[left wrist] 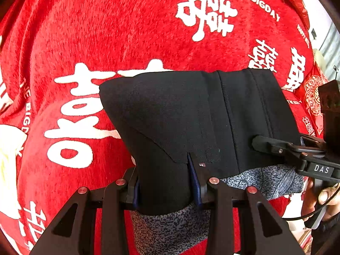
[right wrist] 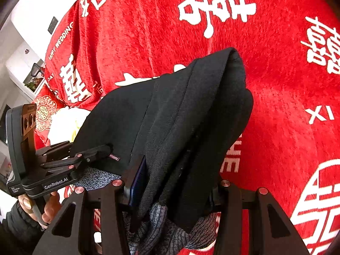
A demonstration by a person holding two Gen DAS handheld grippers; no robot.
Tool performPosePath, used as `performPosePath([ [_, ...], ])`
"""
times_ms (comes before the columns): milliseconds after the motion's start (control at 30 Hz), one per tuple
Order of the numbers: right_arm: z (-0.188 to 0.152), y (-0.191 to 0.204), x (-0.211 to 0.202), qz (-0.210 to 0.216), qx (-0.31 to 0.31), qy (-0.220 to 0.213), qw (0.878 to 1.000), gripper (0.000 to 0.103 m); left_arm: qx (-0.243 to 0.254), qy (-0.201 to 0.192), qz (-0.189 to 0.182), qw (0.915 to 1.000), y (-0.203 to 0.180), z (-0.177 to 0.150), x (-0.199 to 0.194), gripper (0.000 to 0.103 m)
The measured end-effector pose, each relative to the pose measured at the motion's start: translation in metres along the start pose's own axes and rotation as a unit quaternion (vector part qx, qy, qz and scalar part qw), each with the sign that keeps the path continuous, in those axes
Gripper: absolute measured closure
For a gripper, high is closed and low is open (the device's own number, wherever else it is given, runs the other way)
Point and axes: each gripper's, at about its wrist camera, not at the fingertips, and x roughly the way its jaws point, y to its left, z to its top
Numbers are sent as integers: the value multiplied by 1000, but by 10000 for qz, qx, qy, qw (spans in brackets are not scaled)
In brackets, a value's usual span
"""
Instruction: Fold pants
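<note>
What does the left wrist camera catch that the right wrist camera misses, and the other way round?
Only the left wrist view shows the right gripper from the side, marked DAS, pinching the black pants.

Only the right wrist view shows the left gripper, marked GenRobot.AI, a white cabinet and a small red label on the pants.

Both show the pants held between each camera's own fingers, their speckled grey lining hanging below, and the red blanket with white characters.

Each wrist camera looks steeply down along its own claw, very close. Both share the black pants [left wrist: 191,116] over the red blanket [left wrist: 106,31]. Each view catches the other claw at its edge.
</note>
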Motion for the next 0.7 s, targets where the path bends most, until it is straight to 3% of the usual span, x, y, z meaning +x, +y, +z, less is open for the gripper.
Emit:
performPosePath([
  [233,2,-29,54,8,362,539,9979,50,-289,516,-41,9982,24,-10,53,57],
  [367,-1,-43,67,-162,542,600,9966,30,-224,428,-11,9988,28,-16,54,42],
  [433,0,-46,62,-164,656,605,9959,27,-194,399,31,9990,31,-16,45,42],
  [533,1,-38,35,-573,566,225,9965,27,-312,-128,231,9992,39,-13,10,38],
  [600,1,-18,12,-794,152,-178,9966,15,-510,-347,47,9981,43,-11,-6,29],
  [633,-1,-9,7,-800,-77,-306,9963,0,-634,-442,-172,9969,42,-10,-13,26],
  [700,-4,17,3,-719,-630,-428,9945,0,-603,-432,-498,9960,35,-8,-14,26],
])
